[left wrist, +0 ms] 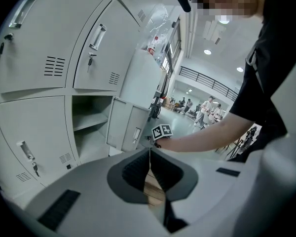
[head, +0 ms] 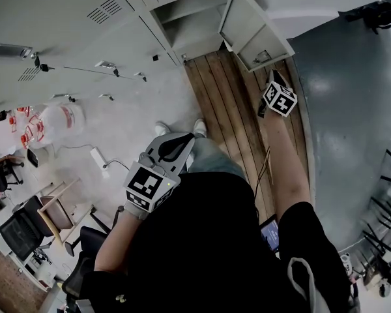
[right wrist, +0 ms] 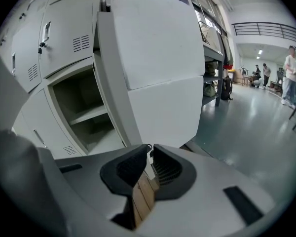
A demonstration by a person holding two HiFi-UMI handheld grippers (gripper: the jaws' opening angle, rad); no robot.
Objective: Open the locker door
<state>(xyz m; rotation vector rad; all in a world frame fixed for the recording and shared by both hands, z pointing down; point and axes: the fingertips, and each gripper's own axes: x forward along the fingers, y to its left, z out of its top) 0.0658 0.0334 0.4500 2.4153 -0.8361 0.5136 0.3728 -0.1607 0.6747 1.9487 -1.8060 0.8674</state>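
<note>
Jaws of right gripper (right wrist: 149, 151) are together at the open locker door (right wrist: 158, 73) edge, I guess to swing it wider; left gripper (left wrist: 149, 153) is closed and empty, parked.

Locker door (head: 254, 28) stands open near right gripper (head: 272, 78).

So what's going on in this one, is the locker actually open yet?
A person with a gripper in each hand stands before grey lockers. The locker door already stands swung wide, showing the compartment and its shelf. The right gripper is by the door's lower edge, jaws shut; whether they pinch anything is unclear. The left gripper hangs near the body, shut and empty.
</note>
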